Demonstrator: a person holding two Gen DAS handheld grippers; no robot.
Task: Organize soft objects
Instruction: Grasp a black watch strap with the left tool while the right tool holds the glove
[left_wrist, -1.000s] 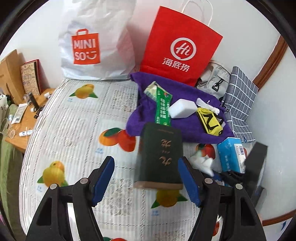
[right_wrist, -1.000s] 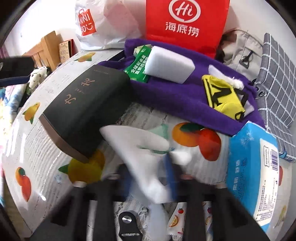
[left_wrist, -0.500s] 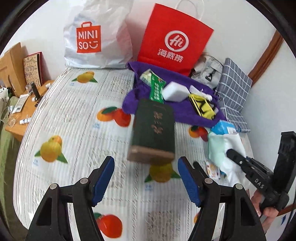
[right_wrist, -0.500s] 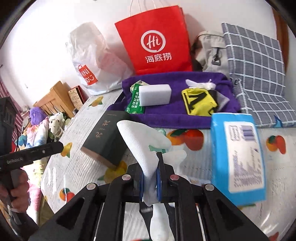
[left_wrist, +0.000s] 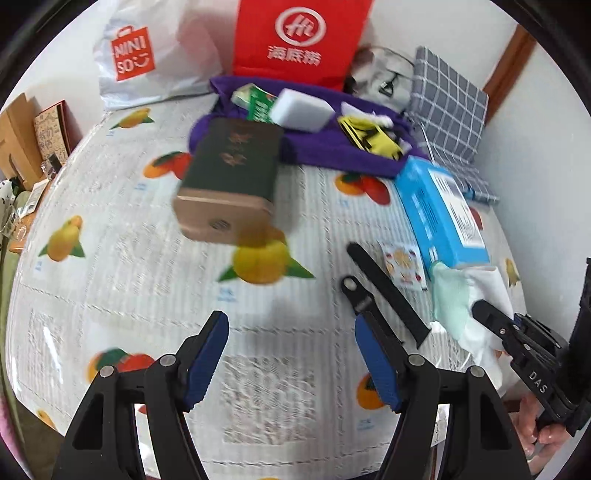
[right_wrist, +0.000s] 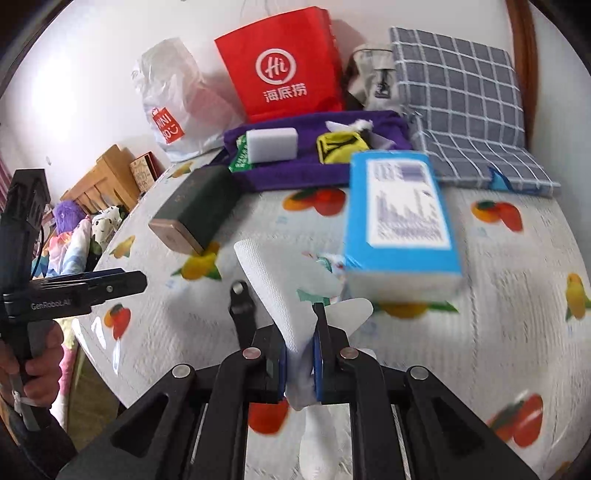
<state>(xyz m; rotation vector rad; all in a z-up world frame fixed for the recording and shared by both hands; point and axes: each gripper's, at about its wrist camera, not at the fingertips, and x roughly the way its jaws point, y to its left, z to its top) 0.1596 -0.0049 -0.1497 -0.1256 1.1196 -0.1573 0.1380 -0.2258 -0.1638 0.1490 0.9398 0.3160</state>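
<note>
My right gripper (right_wrist: 300, 360) is shut on a white and mint sock (right_wrist: 280, 291) and holds it above the fruit-print bed cover (right_wrist: 498, 295). The sock also shows in the left wrist view (left_wrist: 465, 306), pinched at the right edge by the right gripper (left_wrist: 484, 310). My left gripper (left_wrist: 291, 354) is open and empty over the cover (left_wrist: 110, 258). A purple cloth (left_wrist: 332, 147) at the back holds a white sponge (left_wrist: 303, 110), a green packet (left_wrist: 258, 105) and a yellow pouch (left_wrist: 369, 136).
A dark green box (left_wrist: 232, 173) lies mid-bed, a blue tissue pack (left_wrist: 443, 218) at right. A black strap (left_wrist: 384, 288) and a small sticker sheet (left_wrist: 402, 264) lie nearby. Red bag (left_wrist: 295, 37), white Miniso bag (left_wrist: 147, 55) and checked cushion (left_wrist: 447, 96) line the wall.
Both grippers have pulled back toward the bed's near edge. The right gripper still holds the sock and has carried it lower and to the right. The left gripper stays open.
</note>
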